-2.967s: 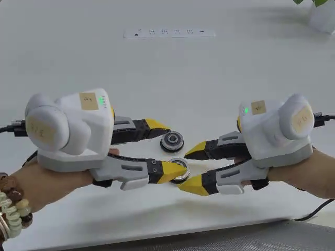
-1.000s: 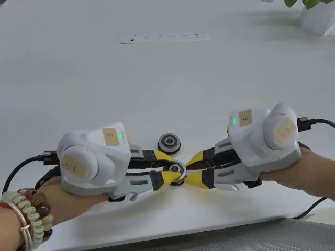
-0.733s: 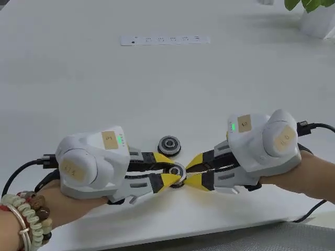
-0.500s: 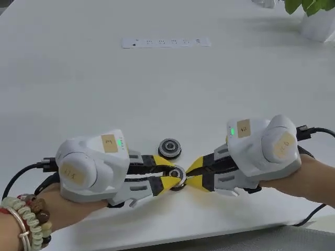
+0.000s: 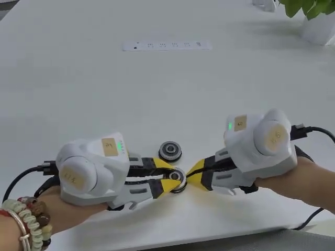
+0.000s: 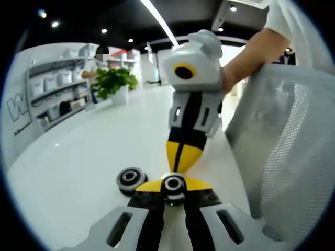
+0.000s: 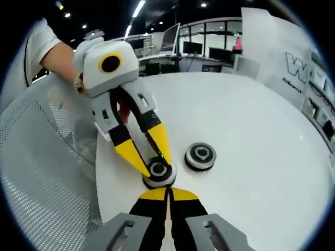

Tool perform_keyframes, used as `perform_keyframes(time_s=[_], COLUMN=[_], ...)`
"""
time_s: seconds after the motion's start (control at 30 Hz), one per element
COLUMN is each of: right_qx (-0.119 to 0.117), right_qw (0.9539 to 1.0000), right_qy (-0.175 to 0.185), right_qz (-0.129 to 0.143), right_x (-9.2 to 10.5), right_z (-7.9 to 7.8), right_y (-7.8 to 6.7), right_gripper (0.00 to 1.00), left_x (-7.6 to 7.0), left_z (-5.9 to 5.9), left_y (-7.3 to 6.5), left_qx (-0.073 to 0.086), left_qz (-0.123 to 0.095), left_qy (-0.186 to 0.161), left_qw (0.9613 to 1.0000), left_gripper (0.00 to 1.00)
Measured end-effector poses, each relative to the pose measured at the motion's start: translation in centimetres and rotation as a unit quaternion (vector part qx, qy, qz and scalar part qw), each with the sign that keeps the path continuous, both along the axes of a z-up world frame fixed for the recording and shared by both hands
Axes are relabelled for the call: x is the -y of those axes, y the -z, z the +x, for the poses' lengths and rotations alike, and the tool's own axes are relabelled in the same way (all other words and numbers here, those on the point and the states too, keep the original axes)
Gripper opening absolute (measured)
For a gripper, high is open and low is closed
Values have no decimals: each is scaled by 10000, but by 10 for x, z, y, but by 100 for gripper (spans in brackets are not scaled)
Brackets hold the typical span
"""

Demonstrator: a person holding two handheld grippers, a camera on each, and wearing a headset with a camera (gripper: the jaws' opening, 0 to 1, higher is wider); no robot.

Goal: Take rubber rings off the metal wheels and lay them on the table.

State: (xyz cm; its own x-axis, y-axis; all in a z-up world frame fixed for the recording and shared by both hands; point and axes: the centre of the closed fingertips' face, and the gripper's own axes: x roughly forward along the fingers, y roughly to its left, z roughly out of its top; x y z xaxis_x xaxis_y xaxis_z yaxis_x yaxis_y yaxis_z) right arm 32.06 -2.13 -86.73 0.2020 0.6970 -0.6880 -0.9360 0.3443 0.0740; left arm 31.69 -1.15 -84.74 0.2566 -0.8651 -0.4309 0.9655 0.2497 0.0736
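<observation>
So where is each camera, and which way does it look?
Head view: on the person's head, looking down at the table; wrists show, with left tool and right tool meeting at a wheel.
Left gripper view: on the left tool, looking along its jaws at the right tool and the person's arm.
Right gripper view: on the right tool, facing the left tool and the other arm.
Shared: both gripper views see that wheel and a spare wheel beside it.

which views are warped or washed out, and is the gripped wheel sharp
Head view: straight lines, soft even light, pale table nearly washed out, only faint shadows. Left gripper view: strong fisheye bending, bright ceiling strip, wheel fairly sharp. Right gripper view: same bending, table glaring white, wheel sharp.
</observation>
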Motion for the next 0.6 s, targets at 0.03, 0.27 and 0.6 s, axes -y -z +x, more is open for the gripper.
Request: perform_keyframes(time_s=[0.03, 0.27, 0.6], right_qx=[-62, -332, -1632], right_qw=[9999, 9985, 9706], right_qy=[87, 370, 1389], right_qz=[48, 222, 1097], right_x=[2, 3, 4], right_z=[2, 4, 6], right_y=[-1, -1, -7], right_gripper=[0, 0, 0], left_x=[0, 0, 0], left_z=[0, 0, 0], left_y=[0, 0, 0], left_qx=[4, 15, 20], left_qz=[2, -8, -30], left_qy=[-2, -3, -3], left_qw=[10000, 10000, 10000], left_gripper=[14, 14, 14])
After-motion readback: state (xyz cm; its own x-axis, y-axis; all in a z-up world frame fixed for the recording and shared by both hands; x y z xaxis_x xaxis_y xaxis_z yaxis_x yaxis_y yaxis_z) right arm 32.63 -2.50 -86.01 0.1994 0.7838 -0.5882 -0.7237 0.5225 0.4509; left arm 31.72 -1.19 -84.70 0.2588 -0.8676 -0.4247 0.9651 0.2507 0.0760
